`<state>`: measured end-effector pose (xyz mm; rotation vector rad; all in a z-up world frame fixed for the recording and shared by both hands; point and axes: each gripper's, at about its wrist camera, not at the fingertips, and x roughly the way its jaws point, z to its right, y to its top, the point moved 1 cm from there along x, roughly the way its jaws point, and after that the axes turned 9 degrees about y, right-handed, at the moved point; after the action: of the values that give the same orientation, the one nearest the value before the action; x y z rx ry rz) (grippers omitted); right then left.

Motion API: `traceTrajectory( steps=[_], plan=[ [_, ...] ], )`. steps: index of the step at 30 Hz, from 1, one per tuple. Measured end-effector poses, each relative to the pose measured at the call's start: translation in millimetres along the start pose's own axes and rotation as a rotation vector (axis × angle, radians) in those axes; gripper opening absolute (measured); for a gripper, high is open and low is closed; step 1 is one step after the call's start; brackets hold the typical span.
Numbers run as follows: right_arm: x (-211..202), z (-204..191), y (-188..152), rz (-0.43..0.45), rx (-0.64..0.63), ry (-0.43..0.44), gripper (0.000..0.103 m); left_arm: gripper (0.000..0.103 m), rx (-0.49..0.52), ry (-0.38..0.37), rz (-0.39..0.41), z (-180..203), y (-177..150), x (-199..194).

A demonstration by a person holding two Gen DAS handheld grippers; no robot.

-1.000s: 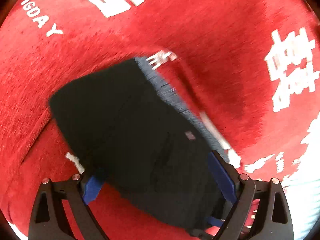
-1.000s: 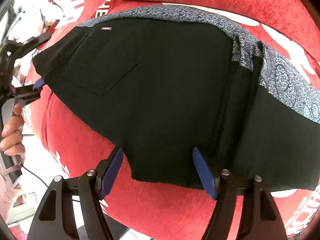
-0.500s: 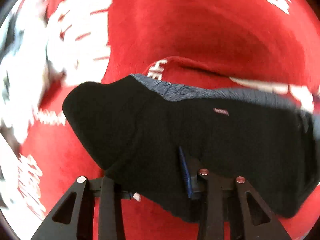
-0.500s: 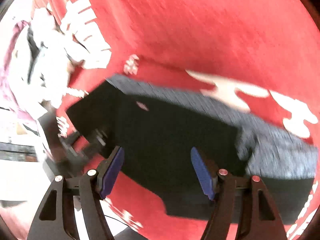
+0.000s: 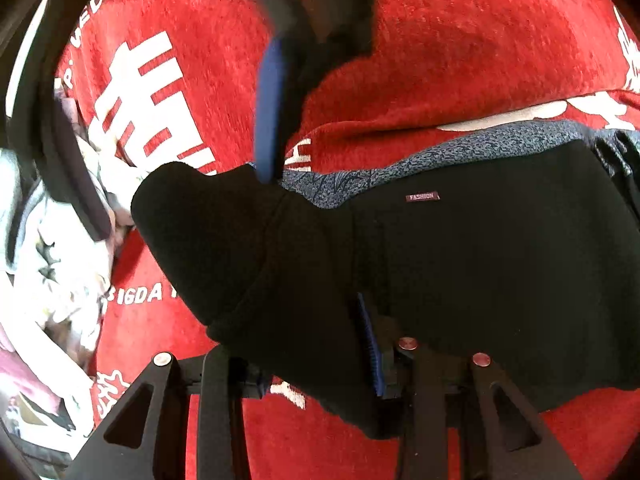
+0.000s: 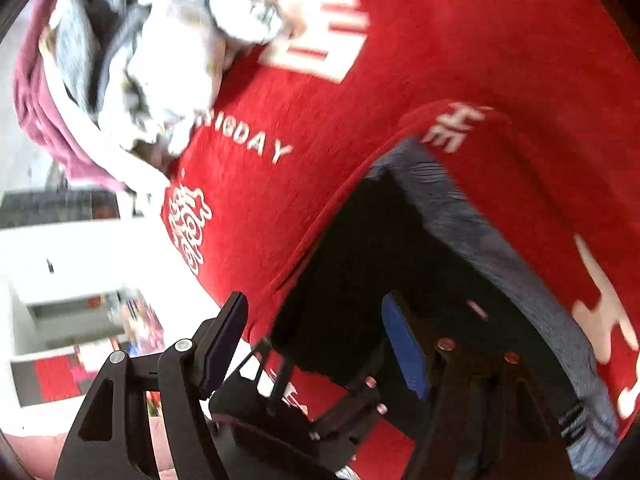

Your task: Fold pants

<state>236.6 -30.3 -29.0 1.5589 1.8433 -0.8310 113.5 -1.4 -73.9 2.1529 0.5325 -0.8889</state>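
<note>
The black pants [image 5: 460,264] lie on a red printed blanket [image 5: 460,60], a small "FASHION" label [image 5: 423,197] facing up and a grey patterned fabric [image 5: 460,148] showing along their far edge. The left gripper [image 5: 316,360] is clamped on a bunched corner of the pants at the end away from the label, the cloth humped up over its jaws. The right gripper [image 6: 312,344] hangs above that same corner with jaws apart, holding nothing; in the left wrist view one of its blue pads [image 5: 270,108] points down at the hump just beyond the pinch. Beside the pants, past the gripped corner, sits a heap of other laundry [image 6: 152,52].

The risks, judged from here: the left pinch appears to take a thick wad rather than a clean edge, so layers could slip out unevenly and skew the fold. The two tools crowd one small patch of cloth and could knock together. A ridge of blanket rises against the pants' edge near the right gripper, so closing there might snag the blanket and drag it along.
</note>
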Motion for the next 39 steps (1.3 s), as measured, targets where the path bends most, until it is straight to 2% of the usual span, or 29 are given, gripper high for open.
traceTrajectory(
  steps=[3, 4, 5, 6, 7, 8, 10, 14, 21, 26, 29, 32, 35, 39],
  plan=[
    [29, -3, 10, -0.105, 0.004, -0.074, 0.073, 0.037, -0.002, 0.003, 0.011, 0, -1, -3],
    [35, 0, 12, -0.126, 0.015, -0.093, 0.069, 0.037, -0.007, 0.002, 0.013, 0, -1, -4],
    [40, 4, 13, -0.139, 0.032, -0.104, 0.049, 0.037, -0.011, -0.004, 0.010, 0, -1, -4],
    [42, 10, 13, -0.139, 0.057, -0.109, 0.038, 0.037, -0.014, -0.013, 0.003, 0, -1, -4],
    [41, 15, 12, -0.126, 0.069, -0.107, 0.022, 0.037, -0.015, -0.019, 0.005, 0, -1, -6],
    [37, 18, 10, -0.098, 0.065, -0.115, 0.017, 0.037, -0.012, -0.023, 0.022, 1, 1, -11],
    [24, 18, 3, -0.042, 0.031, -0.124, 0.016, 0.037, -0.006, -0.024, 0.049, 3, 6, -23],
    [-7, 19, -24, 0.046, -0.017, -0.053, 0.016, 0.037, -0.042, -0.066, 0.077, 1, 20, -49],
    [-86, 50, -92, 0.282, 0.063, 0.180, 0.016, 0.037, -0.063, -0.155, 0.169, 10, 52, -112],
    [-140, 76, -142, 0.418, 0.122, 0.256, 0.016, 0.037, -0.042, -0.226, 0.226, 36, 78, -153],
    [-172, 97, -176, 0.501, 0.158, 0.283, 0.017, 0.038, -0.001, -0.279, 0.262, 66, 93, -180],
    [-202, 123, -216, 0.573, 0.198, 0.274, 0.017, 0.038, 0.048, -0.331, 0.279, 99, 101, -198],
    [-225, 158, -268, 0.634, 0.258, 0.246, 0.017, 0.037, 0.112, -0.393, 0.283, 143, 108, -217],
    [-243, 200, -324, 0.695, 0.337, 0.259, 0.017, 0.038, 0.180, -0.451, 0.266, 201, 108, -232]
  ],
)
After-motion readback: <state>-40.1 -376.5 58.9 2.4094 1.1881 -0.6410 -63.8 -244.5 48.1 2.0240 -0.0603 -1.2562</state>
